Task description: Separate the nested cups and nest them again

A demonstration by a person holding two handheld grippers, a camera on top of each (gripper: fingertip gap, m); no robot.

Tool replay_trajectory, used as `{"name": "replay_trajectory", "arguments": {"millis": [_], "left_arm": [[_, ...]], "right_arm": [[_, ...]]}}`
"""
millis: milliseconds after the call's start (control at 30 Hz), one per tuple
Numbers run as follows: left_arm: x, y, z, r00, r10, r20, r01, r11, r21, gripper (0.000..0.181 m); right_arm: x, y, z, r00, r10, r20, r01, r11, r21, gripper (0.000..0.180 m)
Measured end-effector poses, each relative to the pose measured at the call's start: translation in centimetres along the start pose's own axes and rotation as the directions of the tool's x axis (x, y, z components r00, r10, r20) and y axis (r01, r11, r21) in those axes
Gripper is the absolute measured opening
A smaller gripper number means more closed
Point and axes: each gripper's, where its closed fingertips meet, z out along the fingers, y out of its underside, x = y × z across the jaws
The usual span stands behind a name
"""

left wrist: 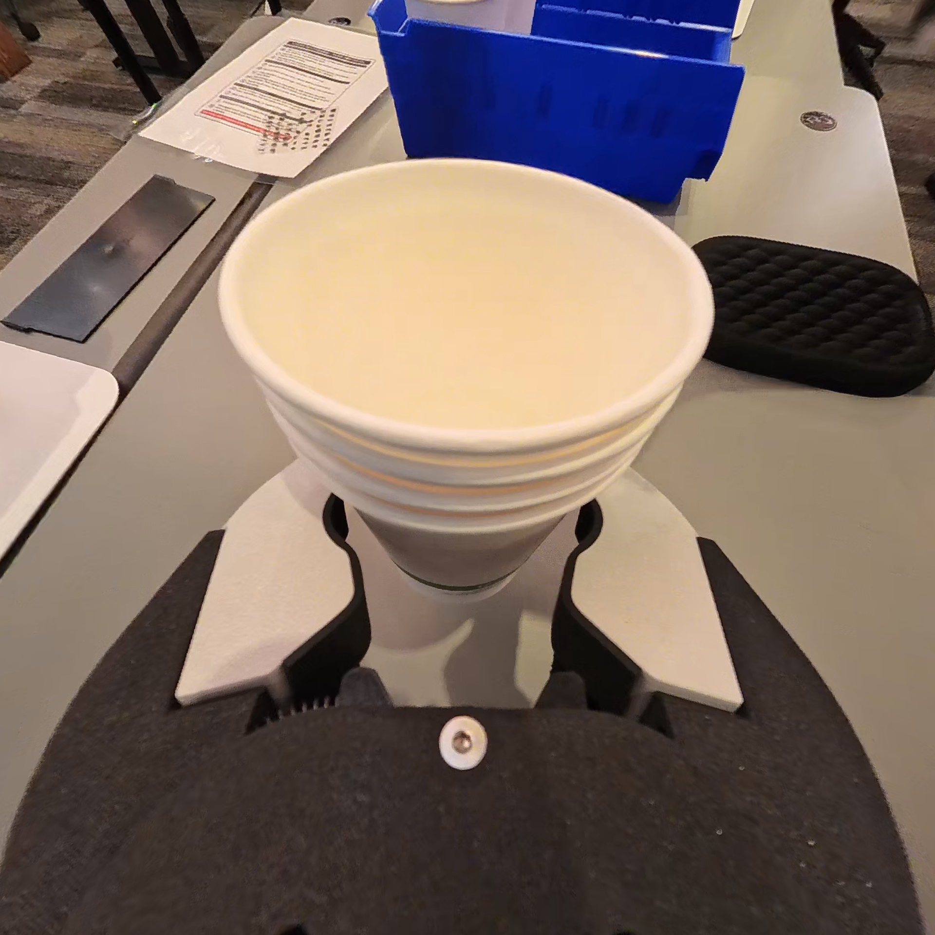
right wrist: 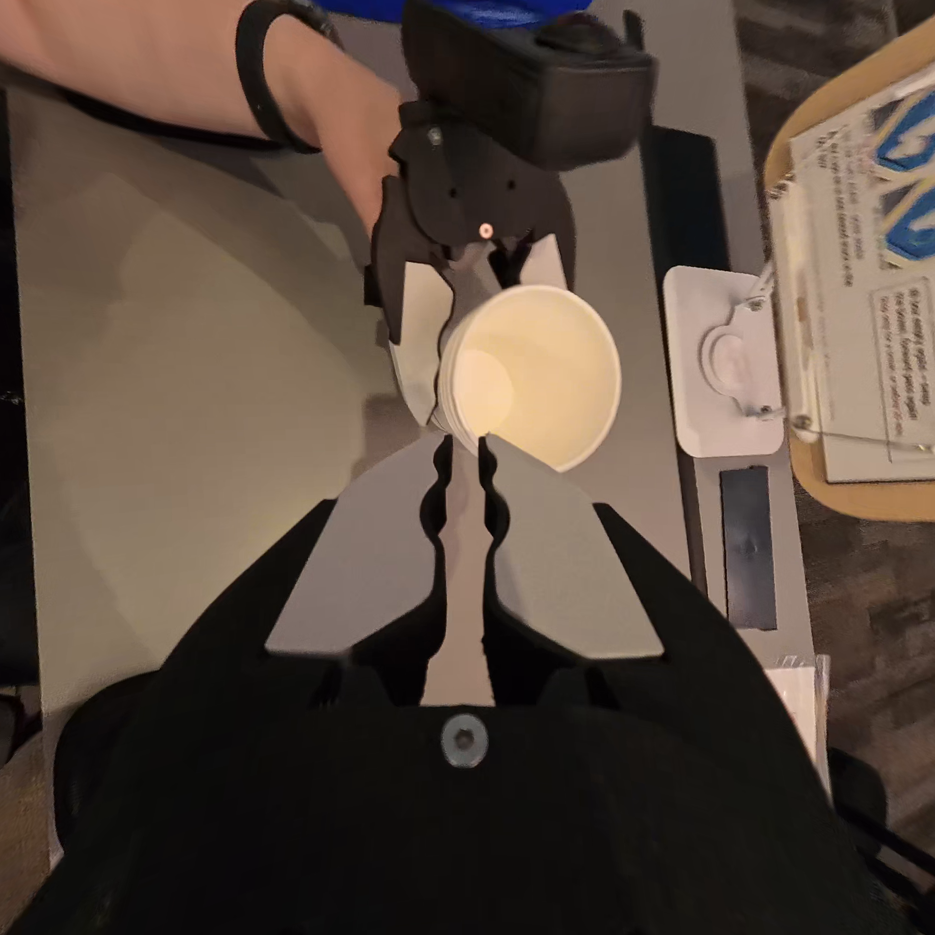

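Observation:
A stack of several nested white paper cups (left wrist: 455, 313) stands mouth-up between my left gripper's (left wrist: 463, 521) fingers, which are shut on its lower wall and hold it over the grey table (left wrist: 759, 506). The rim shows all the way round with nothing touching it. In the right wrist view I look down into the cup stack (right wrist: 546, 384), held by the left gripper (right wrist: 480, 389) in a person's hand (right wrist: 324, 126). My right gripper (right wrist: 464, 441) is above the stack's near rim, its jaws a narrow gap apart and empty.
A blue bin (left wrist: 556, 101) stands behind the cups, with a printed sheet (left wrist: 263, 96) and a black plate (left wrist: 111, 253) to its left. A black quilted pad (left wrist: 819, 313) lies to the right. A white device (right wrist: 723, 359) and a round wooden table (right wrist: 789, 480) are beside the stack.

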Motion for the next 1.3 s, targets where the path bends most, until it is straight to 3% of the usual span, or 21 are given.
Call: {"name": "replay_trajectory", "arguments": {"millis": [300,733,1100,1200,1300], "left_arm": [[0.7,-1.0,-0.9,0.999,0.037,-0.002,-0.037,0.999,0.022,0.089],[0.7,-1.3,-1.3,0.998,0.064,0.02,-0.064,0.998,0.02,0.089],[0.1,-0.2,-0.5,0.999,0.042,0.022,-0.042,0.999,-0.011,0.089],[-0.1,0.0,-0.4,0.999,0.037,0.024,-0.036,0.999,-0.018,0.089],[-0.2,0.1,-0.4,0.999,0.034,0.025,-0.034,0.999,-0.019,0.089]], "right_arm": [[-1.2,-1.0,3.5,0.999,-0.03,0.033,0.034,0.992,-0.121,0.009],[-1.0,-2.4,2.0,1.0,-0.005,0.02,0.007,0.995,-0.095,0.003],[2.0,-3.8,-6.3,0.984,0.036,-0.176,-0.031,0.999,0.03,0.003],[3.7,-2.0,-10.3,0.951,0.075,-0.299,-0.069,0.997,0.032,0.003],[5.8,2.9,-14.6,0.882,0.138,-0.45,-0.169,0.985,-0.029,0.003]]}}
